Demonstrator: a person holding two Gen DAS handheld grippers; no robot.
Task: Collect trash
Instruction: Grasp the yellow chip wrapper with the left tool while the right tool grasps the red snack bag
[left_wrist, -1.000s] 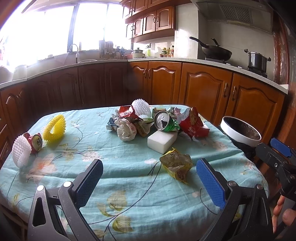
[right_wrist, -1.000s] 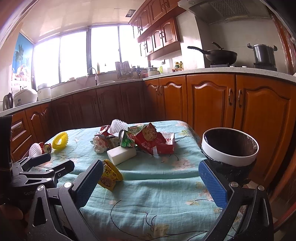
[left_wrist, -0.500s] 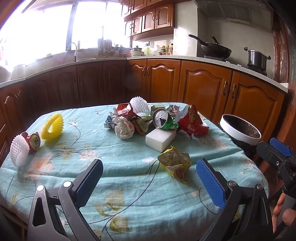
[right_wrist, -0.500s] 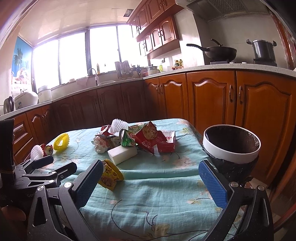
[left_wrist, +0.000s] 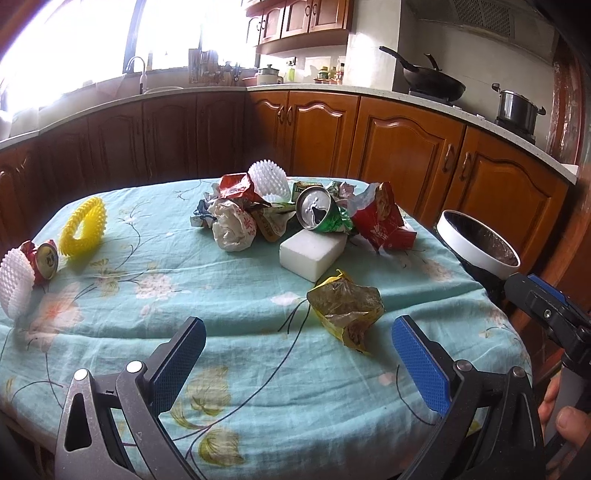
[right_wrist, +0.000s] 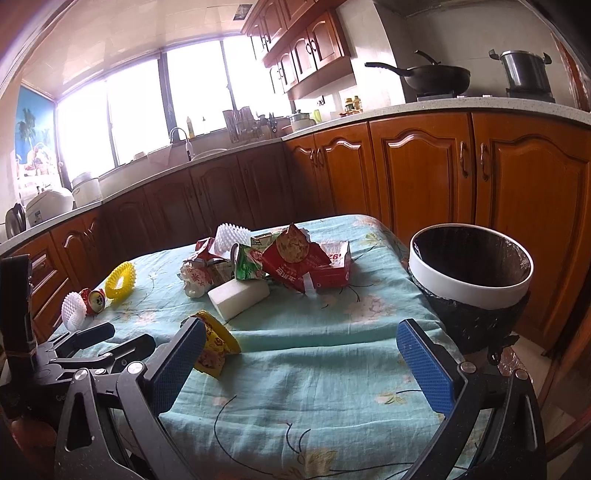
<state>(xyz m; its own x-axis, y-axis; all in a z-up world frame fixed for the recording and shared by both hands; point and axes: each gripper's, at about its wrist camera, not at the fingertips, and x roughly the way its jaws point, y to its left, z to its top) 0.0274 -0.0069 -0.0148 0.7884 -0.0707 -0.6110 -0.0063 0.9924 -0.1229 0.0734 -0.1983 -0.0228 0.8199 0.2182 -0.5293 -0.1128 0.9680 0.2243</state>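
Claws (left_wrist: 299, 360) (right_wrist: 301, 363) hover wide apart above tablecloth (left_wrist: 229, 295).

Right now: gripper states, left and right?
Left gripper: open, empty, short of the yellow wrapper.
Right gripper: open, empty, over the tablecloth.

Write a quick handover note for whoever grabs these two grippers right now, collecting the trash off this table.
Left gripper: open, empty, over the near table edge.
Right gripper: open, empty, with the yellow wrapper just past its left finger.
Trash bin: off the table's right edge; its inside looks dark, contents unclear.
Main pile mid-table: green can, red snack bag, crumpled white wrapper, white foam block in front.
Far left: small red can, yellow ring.
Done: nothing evident. Left: everything on the table.
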